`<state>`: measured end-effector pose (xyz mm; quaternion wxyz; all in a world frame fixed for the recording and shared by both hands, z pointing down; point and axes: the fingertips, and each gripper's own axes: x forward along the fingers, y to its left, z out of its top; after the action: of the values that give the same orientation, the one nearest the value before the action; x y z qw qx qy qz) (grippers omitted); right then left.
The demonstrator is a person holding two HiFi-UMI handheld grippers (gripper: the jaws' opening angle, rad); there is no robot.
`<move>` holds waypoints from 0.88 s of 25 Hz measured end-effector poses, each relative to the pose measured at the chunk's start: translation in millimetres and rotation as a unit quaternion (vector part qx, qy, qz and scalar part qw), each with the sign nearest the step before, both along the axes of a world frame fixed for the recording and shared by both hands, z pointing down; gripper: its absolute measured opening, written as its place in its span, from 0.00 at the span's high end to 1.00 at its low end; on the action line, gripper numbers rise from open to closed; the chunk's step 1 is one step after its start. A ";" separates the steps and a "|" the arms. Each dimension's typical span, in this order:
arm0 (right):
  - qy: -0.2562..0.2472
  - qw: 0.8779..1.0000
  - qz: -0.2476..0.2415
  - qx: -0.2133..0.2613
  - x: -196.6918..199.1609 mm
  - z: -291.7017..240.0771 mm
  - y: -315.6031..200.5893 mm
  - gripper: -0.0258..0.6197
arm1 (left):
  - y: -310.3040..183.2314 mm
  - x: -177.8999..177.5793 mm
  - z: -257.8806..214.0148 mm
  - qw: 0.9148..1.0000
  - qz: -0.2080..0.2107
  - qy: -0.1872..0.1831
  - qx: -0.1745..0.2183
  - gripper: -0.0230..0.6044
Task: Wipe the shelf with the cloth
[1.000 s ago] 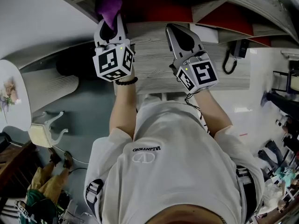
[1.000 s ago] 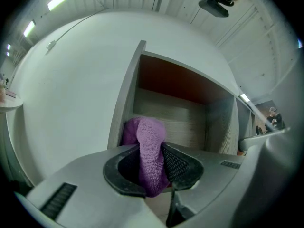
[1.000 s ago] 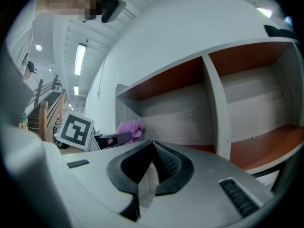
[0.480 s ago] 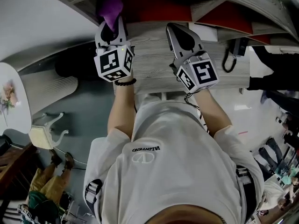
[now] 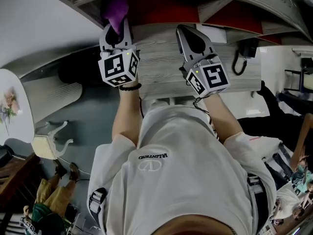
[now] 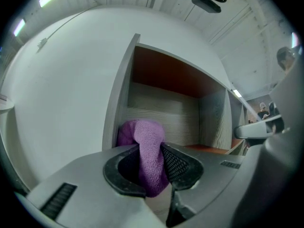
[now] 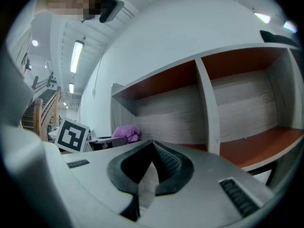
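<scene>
At the wood-grain shelf (image 5: 161,62), at eleven o'clock, a soft, likely limp purple cloth (image 6: 151,141) is clamped mid-bunch by the left claw (image 6: 159,152), the right claw (image 7: 152,148) closed and empty.

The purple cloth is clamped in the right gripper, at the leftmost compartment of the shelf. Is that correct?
No. The cloth is clamped in the left gripper, not the right, at the leftmost compartment of the shelf. The left gripper view shows it between those jaws; the right gripper holds nothing.

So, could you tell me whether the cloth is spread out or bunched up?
Bunched up: the cloth is squeezed into a thick fold in the left gripper, its free end lumped above.
</scene>
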<state>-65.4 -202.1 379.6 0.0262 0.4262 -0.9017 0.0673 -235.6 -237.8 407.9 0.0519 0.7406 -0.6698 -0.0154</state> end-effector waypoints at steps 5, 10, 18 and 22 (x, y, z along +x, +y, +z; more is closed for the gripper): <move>0.001 1.000 0.012 0.005 10.8 -5.3 0.9 0.96 | 5.4 10.9 -11.6 0.999 0.022 -0.024 0.017 0.82; 0.002 1.000 0.021 0.017 28.3 -17.1 4.8 0.96 | 18.7 24.6 -29.5 0.997 0.045 -0.057 0.038 0.82; 0.005 0.998 0.046 0.035 77.9 -32.7 9.8 0.96 | 48.1 36.6 -53.0 0.991 0.070 -0.092 0.064 0.82; 0.015 0.997 0.059 0.038 105.1 -33.7 10.8 0.96 | 60.7 35.3 -58.7 0.990 0.066 -0.100 0.068 0.82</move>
<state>39.7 -191.3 345.9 0.0192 0.4803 -0.8765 0.0282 -200.3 -177.2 349.2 -0.0648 0.7827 -0.6187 0.0163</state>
